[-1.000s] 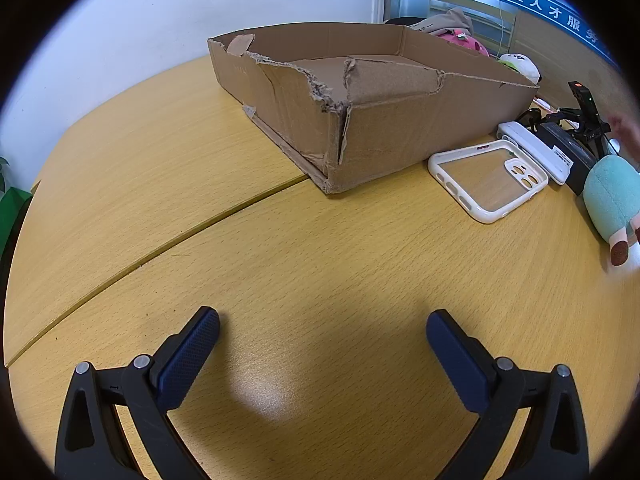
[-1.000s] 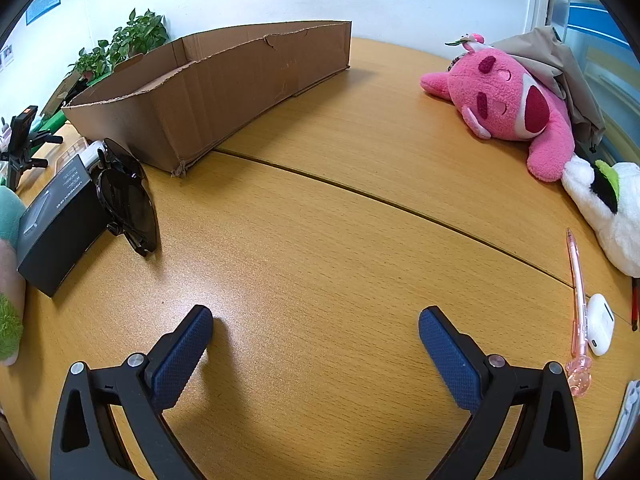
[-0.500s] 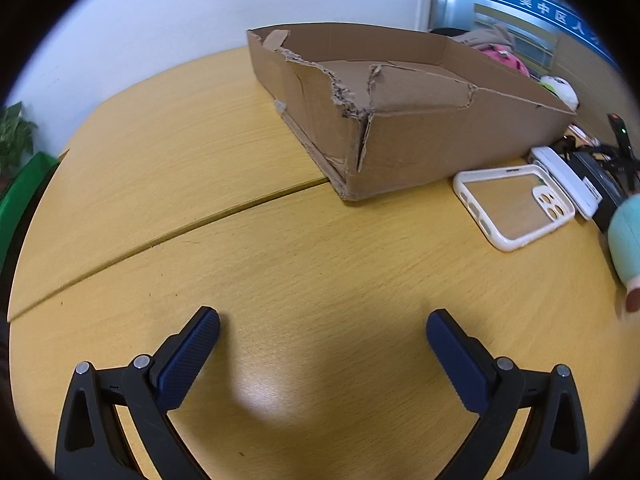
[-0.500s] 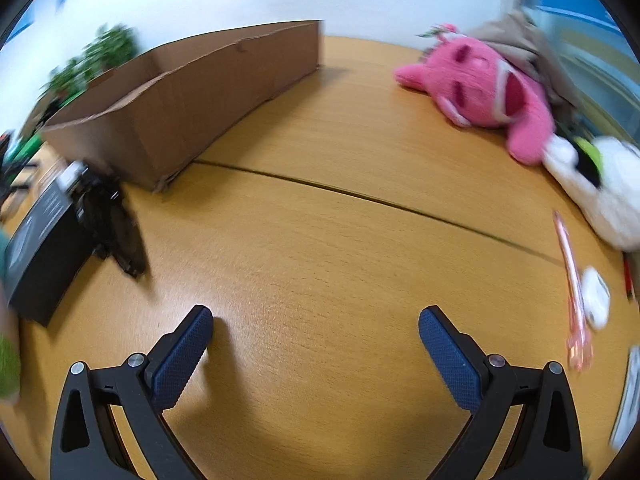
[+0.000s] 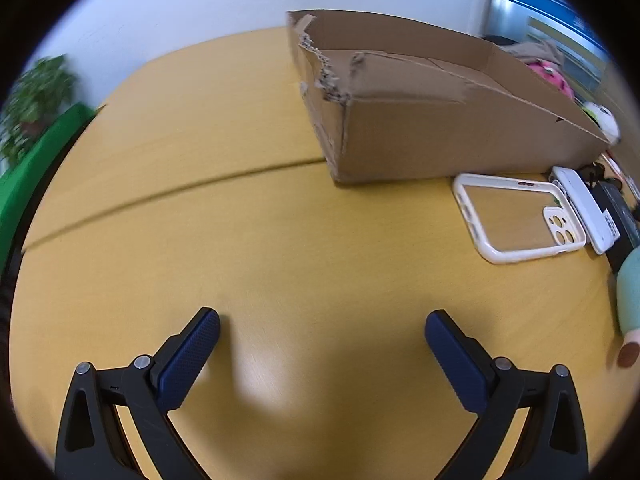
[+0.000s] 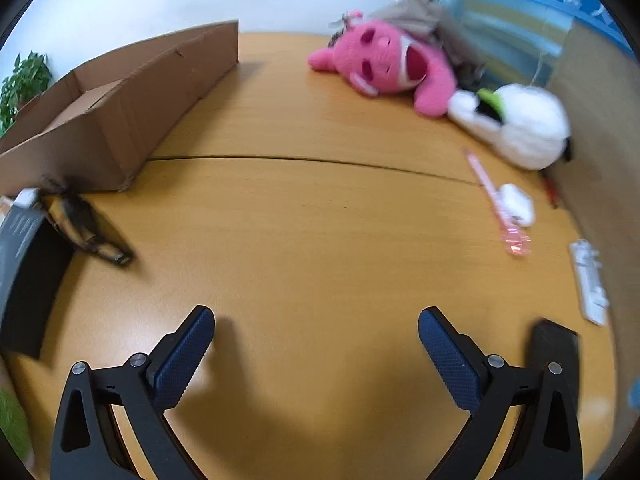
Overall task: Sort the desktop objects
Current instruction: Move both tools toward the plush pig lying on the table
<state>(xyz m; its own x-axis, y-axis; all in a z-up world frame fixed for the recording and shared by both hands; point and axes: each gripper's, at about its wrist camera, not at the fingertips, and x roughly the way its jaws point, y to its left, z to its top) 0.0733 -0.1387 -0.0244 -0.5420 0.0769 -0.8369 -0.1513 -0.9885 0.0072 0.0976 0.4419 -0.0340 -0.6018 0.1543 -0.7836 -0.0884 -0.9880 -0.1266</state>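
Note:
A torn, open cardboard box (image 5: 440, 128) stands on the wooden table (image 5: 280, 248); it also shows in the right wrist view (image 6: 132, 108). A white phone case (image 5: 520, 220) lies right of the box corner, a white slim box (image 5: 584, 208) beside it. My left gripper (image 5: 322, 332) is open and empty over bare table. My right gripper (image 6: 316, 332) is open and empty. Ahead of it lie a pink plush (image 6: 384, 68), a white plush (image 6: 520, 128), a pink pen (image 6: 496, 204) and a white earbud case (image 6: 518, 204).
Black sunglasses (image 6: 92, 228) and a black box (image 6: 28, 272) lie left of the right gripper. A dark flat object (image 6: 554, 352) and a white strip (image 6: 588, 280) lie at its right. A teal plush (image 5: 628, 300) sits at the left view's right edge. Plants stand beyond the table.
Both views have swung: the left gripper's view turned left, so the box and phone case slid right. The right gripper's view turned right, bringing the plushes, pen and earbud case nearer the centre.

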